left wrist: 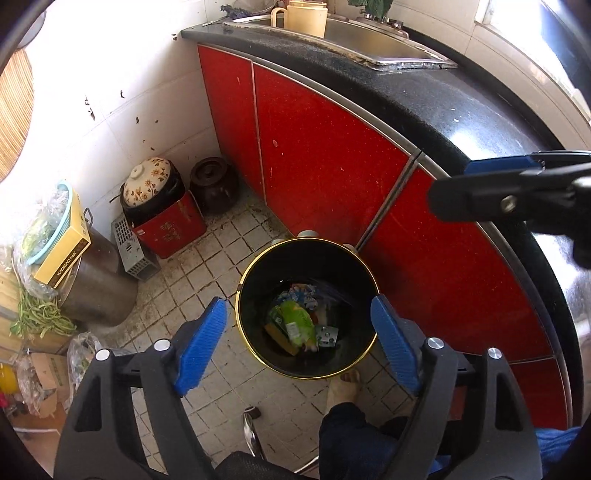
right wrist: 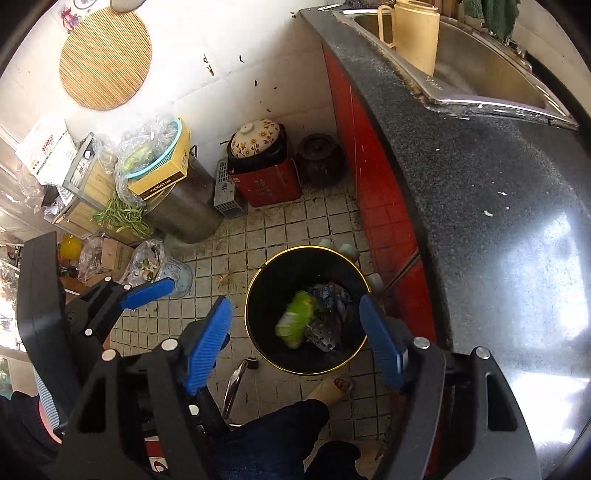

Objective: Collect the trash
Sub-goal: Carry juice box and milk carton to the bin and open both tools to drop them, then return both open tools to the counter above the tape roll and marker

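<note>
I have both grippers hanging above the black, gold-rimmed trash bin (left wrist: 306, 306) that stands on the tiled floor (left wrist: 207, 258) against the red cabinet doors (left wrist: 325, 166). My left gripper (left wrist: 299, 343) has its blue pads spread wide with nothing between them, and through the gap I look straight down into the bin. My right gripper (right wrist: 295, 339) is likewise spread apart and empty, framing the bin from its own side. Inside the bin lies the trash: a green wrapper (left wrist: 295, 321), blurred in the right wrist view as if it were tumbling, beside some crumpled blue-and-white packaging (left wrist: 304, 293) and a silvery blister sheet (left wrist: 327, 336). I judge this to be the drop step, with the wrapper just let go over the bin, so one round of collecting looks about done. The dark bench (right wrist: 498, 177) to the right carries only a few pale crumbs (right wrist: 488, 213) that I can make out, and a sink (right wrist: 480, 62) with a cream jug (right wrist: 417, 33) sits at its far end. Next I would look for further trash, on the bench or on the floor. A clear bag of scraps (right wrist: 151, 262) sits on the floor to the left, though I cannot tell whether it counts. Whichever gripper goes, it must lift clear of the bin rim first, and I should mind the person's sandalled foot (right wrist: 332, 387) just beside the bin.
</note>
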A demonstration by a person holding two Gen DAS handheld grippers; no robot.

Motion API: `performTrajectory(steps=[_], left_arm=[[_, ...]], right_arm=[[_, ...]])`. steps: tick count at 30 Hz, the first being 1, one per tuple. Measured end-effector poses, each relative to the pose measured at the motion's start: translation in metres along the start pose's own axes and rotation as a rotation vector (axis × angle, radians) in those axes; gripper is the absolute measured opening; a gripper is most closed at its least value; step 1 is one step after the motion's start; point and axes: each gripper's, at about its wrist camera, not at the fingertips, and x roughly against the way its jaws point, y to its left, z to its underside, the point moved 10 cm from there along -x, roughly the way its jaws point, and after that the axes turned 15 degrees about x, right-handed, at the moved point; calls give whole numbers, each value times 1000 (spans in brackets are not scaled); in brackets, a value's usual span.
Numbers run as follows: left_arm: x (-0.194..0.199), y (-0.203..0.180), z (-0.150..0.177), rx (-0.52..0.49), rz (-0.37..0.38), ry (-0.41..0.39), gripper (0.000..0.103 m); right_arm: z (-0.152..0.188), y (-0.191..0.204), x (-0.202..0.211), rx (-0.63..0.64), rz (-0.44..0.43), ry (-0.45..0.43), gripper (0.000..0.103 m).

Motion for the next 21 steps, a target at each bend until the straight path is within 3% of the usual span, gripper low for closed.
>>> performTrajectory(steps=[6,10,16,21], left_arm=[[20,-27,-7,-44,9,-35,91],[43,-70,-17,-112,42,-84,96],[73,-187,-18,-315,212,-116,96],[92,-306,11,-559,386,-104,96]], right_arm=[[17,-24,60,-61,38,-89,78],[43,-54,120,-101,137,-170,86],[120,-120,219,-266,360,-250,87],[225,-174,295,-519,544,-287,87]])
